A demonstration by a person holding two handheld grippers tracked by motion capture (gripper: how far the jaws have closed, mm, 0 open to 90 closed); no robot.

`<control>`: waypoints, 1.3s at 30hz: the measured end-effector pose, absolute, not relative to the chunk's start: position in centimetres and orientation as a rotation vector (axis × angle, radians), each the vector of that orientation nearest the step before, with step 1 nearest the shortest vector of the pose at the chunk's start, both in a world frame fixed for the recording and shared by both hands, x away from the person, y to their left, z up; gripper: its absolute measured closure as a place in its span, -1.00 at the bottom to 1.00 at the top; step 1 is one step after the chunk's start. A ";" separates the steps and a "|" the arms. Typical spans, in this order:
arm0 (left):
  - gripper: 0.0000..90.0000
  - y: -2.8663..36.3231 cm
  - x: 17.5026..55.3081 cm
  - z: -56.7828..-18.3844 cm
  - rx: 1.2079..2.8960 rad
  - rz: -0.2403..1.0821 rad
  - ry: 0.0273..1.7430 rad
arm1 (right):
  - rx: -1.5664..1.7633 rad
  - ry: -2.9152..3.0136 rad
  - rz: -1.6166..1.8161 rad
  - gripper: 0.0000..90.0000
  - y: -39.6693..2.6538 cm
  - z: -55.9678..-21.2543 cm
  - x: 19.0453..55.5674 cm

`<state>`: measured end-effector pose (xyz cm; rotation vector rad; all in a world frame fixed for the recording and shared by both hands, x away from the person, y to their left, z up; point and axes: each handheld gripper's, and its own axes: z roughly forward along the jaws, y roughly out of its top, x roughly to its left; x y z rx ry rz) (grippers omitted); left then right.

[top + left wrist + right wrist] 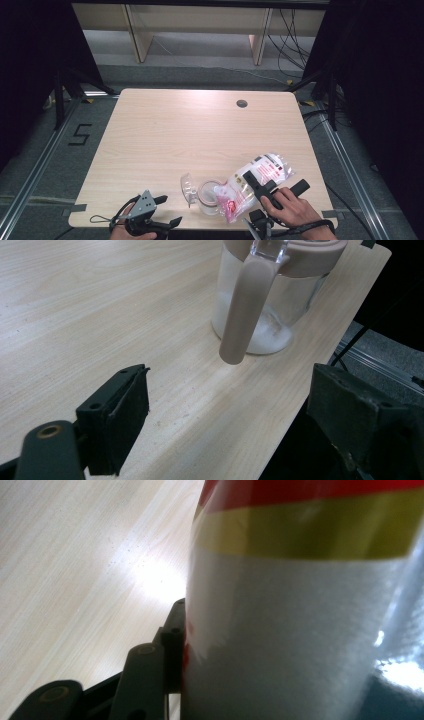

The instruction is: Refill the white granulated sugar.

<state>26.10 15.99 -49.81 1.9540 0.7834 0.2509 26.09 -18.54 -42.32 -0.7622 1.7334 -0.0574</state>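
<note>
The table (165, 135) is pale wood-grain laminate, smooth with a soft sheen. Near its front edge, the jar (265, 310) is clear glass, glossy, with a matt beige plastic rim and handle (247, 305). The bag (252, 182) is shiny, crinkled clear plastic film printed red and yellow. The left gripper (227, 415) has matt black plastic jaws with dull rubbery pads.

My clear plastic bag (252, 182) of white grains, printed red and white, lies tilted at the table's near right, its lower end tipped over the open mouth of the glass jar (210, 197). The jar stands upright just left of it, white powder on its bottom, its pinkish lid (188, 188) flipped open leftward.
</note>
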 end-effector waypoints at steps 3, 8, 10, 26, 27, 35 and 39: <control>-0.64 16.1 26.2 -49.8 1.962 0.261 0.760 | -0.759 1.736 -0.052 0.25 -18.6 -42.4 26.1; -0.64 16.1 26.2 -49.8 1.962 0.261 0.760 | -0.764 1.734 -0.052 0.26 -18.6 -42.5 26.1; -0.64 16.0 26.1 -49.8 1.954 0.251 0.782 | -0.762 1.737 -0.046 0.26 -18.6 -42.5 26.1; -0.63 16.1 26.2 -49.8 1.962 0.262 0.760 | -0.766 1.741 -0.040 0.31 -18.5 -42.5 26.1; -0.63 16.1 26.2 -49.8 1.962 0.262 0.760 | -0.774 1.738 -0.044 0.32 -18.5 -42.5 26.1; -0.63 16.1 26.2 -49.7 1.962 0.263 0.760 | -0.765 1.745 -0.026 0.34 -18.5 -42.7 26.1; -0.63 16.1 26.2 -49.7 1.962 0.263 0.759 | -0.772 1.738 -0.044 0.35 -18.5 -42.5 26.0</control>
